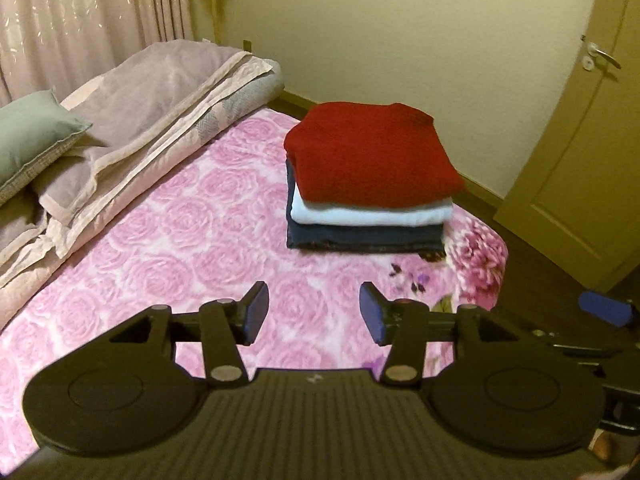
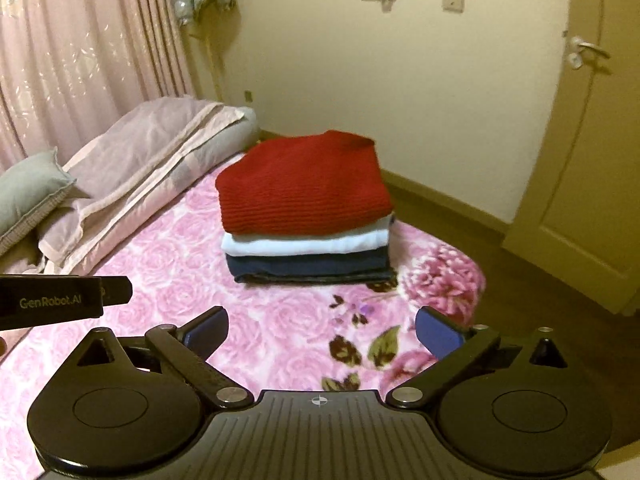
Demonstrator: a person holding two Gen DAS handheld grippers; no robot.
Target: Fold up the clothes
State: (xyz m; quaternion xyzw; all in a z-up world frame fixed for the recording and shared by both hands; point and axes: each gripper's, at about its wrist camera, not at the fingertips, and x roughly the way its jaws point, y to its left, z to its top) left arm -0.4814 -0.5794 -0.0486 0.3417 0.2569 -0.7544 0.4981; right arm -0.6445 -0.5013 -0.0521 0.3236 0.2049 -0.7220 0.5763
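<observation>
Left wrist view: left gripper (image 1: 314, 312), jaws apart, nothing between them. Red sweater (image 1: 370, 156) folded atop white garment (image 1: 372, 213) and navy garment (image 1: 366, 236), stacked near the corner of the pink floral blanket (image 1: 160, 240).

Right wrist view: right gripper (image 2: 322, 334), jaws wide, empty, well short of the stack.

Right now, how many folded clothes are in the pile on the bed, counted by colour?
Red: 1, the red sweater on top of the pile.
White: 1, the white garment under it.
Dark blue: 1 as far as I can tell, the dark blue garment at the bottom; it may be more than one layer.
Total: 3 folded clothes.
</observation>
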